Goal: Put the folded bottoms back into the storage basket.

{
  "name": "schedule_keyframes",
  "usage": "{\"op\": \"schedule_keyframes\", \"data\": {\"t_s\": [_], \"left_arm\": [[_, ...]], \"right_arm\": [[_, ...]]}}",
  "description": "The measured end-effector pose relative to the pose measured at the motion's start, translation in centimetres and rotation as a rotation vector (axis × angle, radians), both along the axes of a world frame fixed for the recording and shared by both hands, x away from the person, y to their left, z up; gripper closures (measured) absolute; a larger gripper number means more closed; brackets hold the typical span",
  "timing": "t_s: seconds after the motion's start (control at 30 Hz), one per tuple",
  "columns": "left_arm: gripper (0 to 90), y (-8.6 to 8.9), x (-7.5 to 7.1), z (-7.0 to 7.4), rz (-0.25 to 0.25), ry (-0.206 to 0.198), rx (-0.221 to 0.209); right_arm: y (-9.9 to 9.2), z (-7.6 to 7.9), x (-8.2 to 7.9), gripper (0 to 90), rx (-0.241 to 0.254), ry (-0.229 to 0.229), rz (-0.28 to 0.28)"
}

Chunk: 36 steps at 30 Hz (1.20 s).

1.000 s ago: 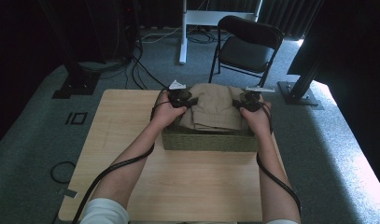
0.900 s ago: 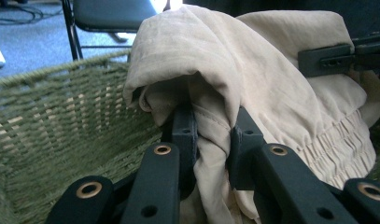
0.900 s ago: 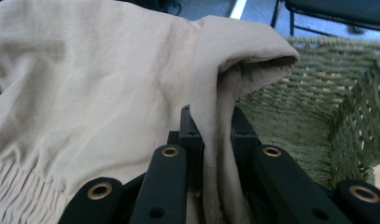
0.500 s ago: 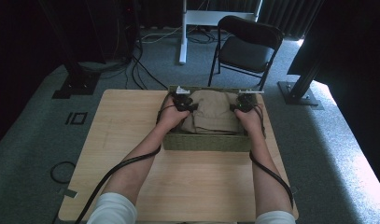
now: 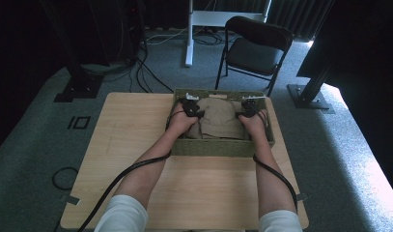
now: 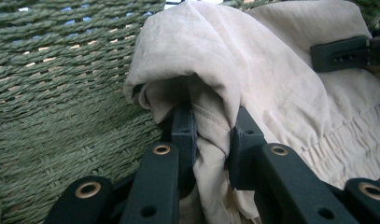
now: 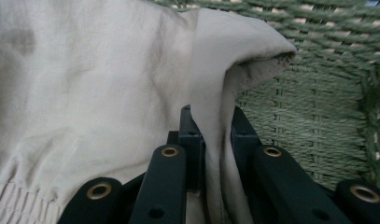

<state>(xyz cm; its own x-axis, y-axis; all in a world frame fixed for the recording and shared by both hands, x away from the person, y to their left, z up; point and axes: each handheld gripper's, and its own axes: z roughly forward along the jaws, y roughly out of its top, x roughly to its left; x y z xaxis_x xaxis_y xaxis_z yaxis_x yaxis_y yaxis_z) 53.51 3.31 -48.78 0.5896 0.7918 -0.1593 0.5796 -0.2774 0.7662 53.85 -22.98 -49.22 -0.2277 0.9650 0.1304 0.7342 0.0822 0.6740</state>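
Note:
A folded beige cloth (image 5: 222,120) lies inside a green woven basket (image 5: 213,147) at the far middle of the wooden table. My left gripper (image 5: 190,108) is at the cloth's left edge. In the left gripper view its jaws pinch a fold of the beige cloth (image 6: 253,74), with the left gripper (image 6: 212,133) shut on it. My right gripper (image 5: 248,109) is at the cloth's right edge. The right gripper view has the right gripper (image 7: 214,126) clamped on a fold of the cloth (image 7: 103,84), against the basket wall (image 7: 313,88).
The wooden table (image 5: 126,159) stretches toward the person in front of the basket. A black folding chair (image 5: 254,48) and a white desk leg (image 5: 189,34) stand behind the table. Cables lie on the grey carpet at left.
Both hands have moved forward and down, lowering the cloth into the basket. The cloth now lies lower and flatter between the basket walls.

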Motion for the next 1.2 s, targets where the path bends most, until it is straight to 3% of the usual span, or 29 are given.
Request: {"op": "schedule_keyframes", "data": {"t_s": [0.17,0.23,0.3,0.5,0.7,0.8,0.83,0.9,0.97,1.07,1.2], "left_arm": [[76.6,-0.1,0.3,-0.7,0.014,0.016,-0.011],[75.9,-0.1,0.3,-0.9,0.003,0.01,0.004],[74.8,0.0,0.4,-1.1,0.002,0.031,-0.003],[69.4,0.1,0.4,-1.4,0.017,0.049,0.014],[54.5,0.5,0.6,-1.7,0.048,0.034,0.032],[46.0,0.5,0.7,-1.9,0.065,0.029,0.074],[42.5,0.5,0.7,-1.8,0.07,0.025,0.08],[35.9,0.6,0.7,-1.6,0.093,-0.012,0.069],[32.9,0.7,0.7,-1.1,0.113,-0.023,0.023],[29.1,0.4,0.4,-0.1,0.08,-0.043,-0.034],[19.8,-0.1,-0.2,1.2,0.035,-0.068,-0.069]], "right_arm": [[-0.1,-0.6,0.4,78.6,-0.013,0.011,0.006],[-0.1,-0.7,0.5,75.9,-0.015,0.012,0.01],[-0.1,-1.0,0.5,73.0,-0.01,0.021,0.017],[0.0,-1.6,0.6,52.9,-0.009,0.034,0.041],[-0.1,-1.4,0.7,38.9,-0.037,0.013,0.068],[-0.5,-1.1,0.6,32.8,0.012,0.01,0.047],[-0.7,-0.9,0.6,31.5,0.003,0.0,0.045],[-0.9,-0.7,0.5,28.3,-0.021,-0.019,0.054],[-1.1,-0.3,0.4,24.3,-0.032,-0.036,0.072],[-1.0,0.4,0.3,18.1,-0.03,-0.076,0.095],[-0.8,1.4,-0.1,16.9,-0.022,-0.069,0.117]]}}
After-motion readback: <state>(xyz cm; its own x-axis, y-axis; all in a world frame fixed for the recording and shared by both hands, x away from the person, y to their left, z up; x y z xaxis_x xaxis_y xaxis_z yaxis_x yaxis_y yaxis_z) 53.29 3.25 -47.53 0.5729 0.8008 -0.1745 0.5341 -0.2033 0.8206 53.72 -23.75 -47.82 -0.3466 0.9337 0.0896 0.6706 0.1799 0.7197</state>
